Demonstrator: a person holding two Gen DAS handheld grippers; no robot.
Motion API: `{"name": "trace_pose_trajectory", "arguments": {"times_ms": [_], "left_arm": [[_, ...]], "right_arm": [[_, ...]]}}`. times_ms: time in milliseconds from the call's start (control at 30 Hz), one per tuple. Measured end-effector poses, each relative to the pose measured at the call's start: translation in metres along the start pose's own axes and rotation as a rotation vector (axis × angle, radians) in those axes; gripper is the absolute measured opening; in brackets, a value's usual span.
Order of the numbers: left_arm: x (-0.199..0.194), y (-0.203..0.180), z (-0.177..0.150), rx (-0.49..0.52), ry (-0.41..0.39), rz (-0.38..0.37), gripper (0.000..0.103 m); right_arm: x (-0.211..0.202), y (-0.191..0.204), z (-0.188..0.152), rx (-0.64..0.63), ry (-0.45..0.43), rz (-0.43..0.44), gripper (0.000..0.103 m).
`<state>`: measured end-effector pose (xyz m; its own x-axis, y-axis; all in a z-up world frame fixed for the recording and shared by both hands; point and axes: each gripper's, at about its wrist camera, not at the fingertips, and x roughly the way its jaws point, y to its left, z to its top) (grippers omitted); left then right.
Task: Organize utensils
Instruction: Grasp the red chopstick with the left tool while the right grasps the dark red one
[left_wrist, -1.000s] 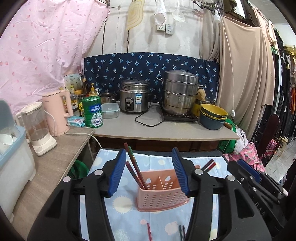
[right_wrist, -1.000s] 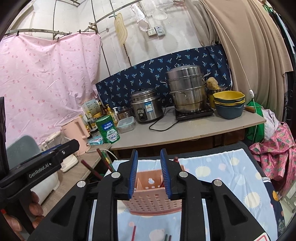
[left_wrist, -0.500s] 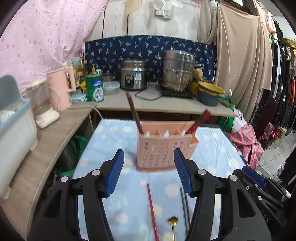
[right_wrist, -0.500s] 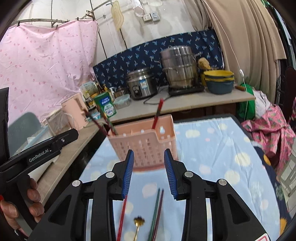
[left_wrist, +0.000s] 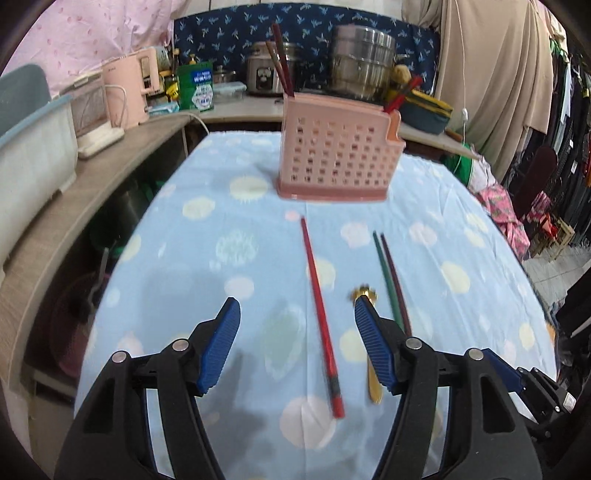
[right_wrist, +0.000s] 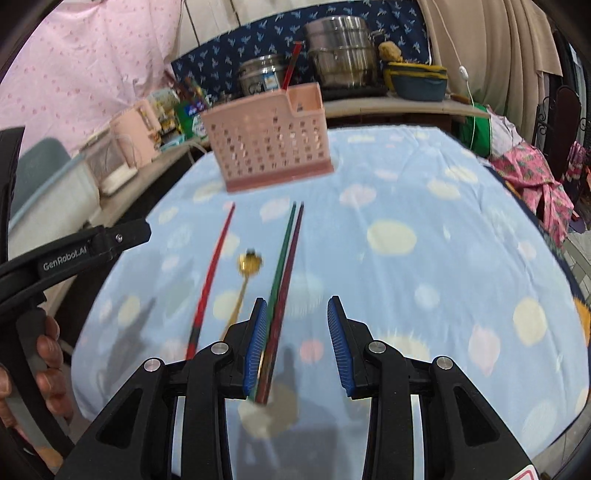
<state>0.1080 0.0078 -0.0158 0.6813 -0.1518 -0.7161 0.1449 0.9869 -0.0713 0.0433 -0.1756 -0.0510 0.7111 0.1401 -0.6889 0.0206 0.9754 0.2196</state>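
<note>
Both grippers hang empty over the counter, the left gripper (left_wrist: 297, 321) spread wide astride the red chopstick (left_wrist: 320, 314) and the right gripper (right_wrist: 295, 314) half open beside the green chopstick (right_wrist: 282, 254), seemingly lined up for the pink holder (left_wrist: 338, 158) ahead

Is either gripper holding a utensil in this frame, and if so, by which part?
Nothing is held. The left gripper and right gripper are both open above the loose red chopstick and green chopstick.
</note>
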Motion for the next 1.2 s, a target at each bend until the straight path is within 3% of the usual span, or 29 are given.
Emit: {"name": "trace_pose_trajectory", "arguments": {"times_ms": [167, 367, 1200], "left_arm": [[0.005, 0.000, -0.030, 0.011, 0.046, -0.001, 0.061], [0.012, -0.008, -0.046, 0.020, 0.082, -0.012, 0.061], [0.036, -0.016, -0.063, 0.061, 0.127, 0.014, 0.057]], "right_arm": [[0.006, 0.007, -0.030, -0.021, 0.049, 0.001, 0.034], [0.010, 0.009, -0.036, -0.021, 0.062, -0.002, 0.034], [0.023, 0.008, -0.044, -0.063, 0.061, -0.050, 0.031]]}}
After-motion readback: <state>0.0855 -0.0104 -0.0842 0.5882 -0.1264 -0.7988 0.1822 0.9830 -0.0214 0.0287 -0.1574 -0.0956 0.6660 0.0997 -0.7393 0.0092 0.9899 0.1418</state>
